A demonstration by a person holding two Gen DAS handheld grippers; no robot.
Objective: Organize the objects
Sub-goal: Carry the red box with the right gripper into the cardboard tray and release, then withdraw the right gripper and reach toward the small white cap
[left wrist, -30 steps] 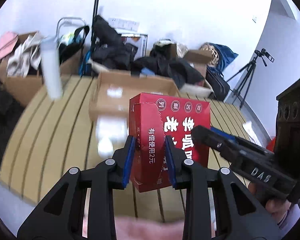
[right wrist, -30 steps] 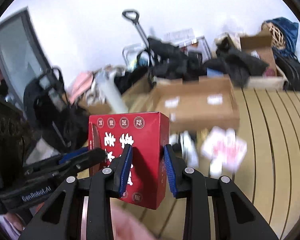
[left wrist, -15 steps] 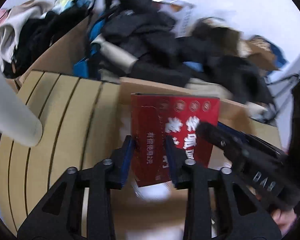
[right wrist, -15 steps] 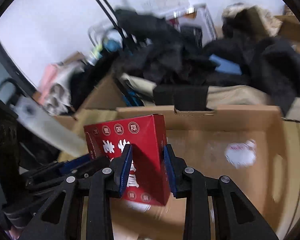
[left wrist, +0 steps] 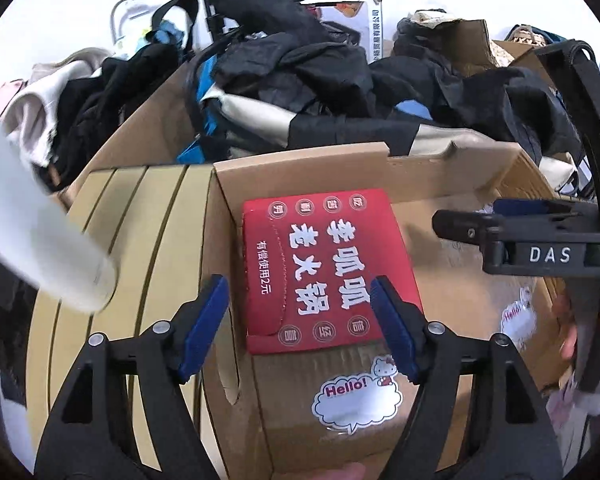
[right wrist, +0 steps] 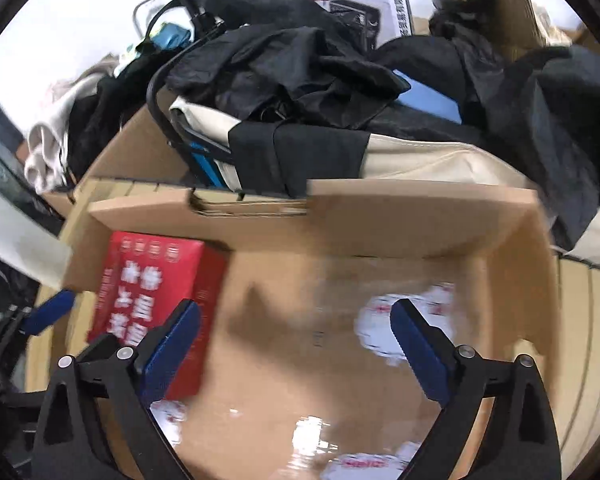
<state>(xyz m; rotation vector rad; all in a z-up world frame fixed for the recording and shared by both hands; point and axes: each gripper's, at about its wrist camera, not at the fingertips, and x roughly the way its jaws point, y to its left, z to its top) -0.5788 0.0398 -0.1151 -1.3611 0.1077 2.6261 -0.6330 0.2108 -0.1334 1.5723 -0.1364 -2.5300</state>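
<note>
A red carton with white Chinese lettering (left wrist: 324, 268) lies flat in the left corner of an open cardboard box (left wrist: 300, 172). My left gripper (left wrist: 304, 320) hovers just above the carton, its jaws opening, with the blue pads clear of the carton's sides. A finger of the right gripper (left wrist: 468, 232) reaches in from the right. In the right wrist view the carton (right wrist: 152, 292) lies at the left of the box (right wrist: 340, 216). My right gripper (right wrist: 296, 340) is over the bare box floor, its jaws opening wide with nothing between them. A blue fingertip of the left gripper (right wrist: 48, 314) shows at the far left.
Hello Kitty stickers (left wrist: 356, 400) lie on the box floor. The box stands on a slatted wooden table (left wrist: 140, 240). A white cylinder (left wrist: 40, 248) blurs across the left. Dark clothes and bags (left wrist: 320, 80) are heaped behind the box, with more cardboard boxes (left wrist: 468, 44).
Both grippers, shut on the red carton, carried it forward and down into the cardboard box. Both have since opened and the carton lies free on the box floor.
</note>
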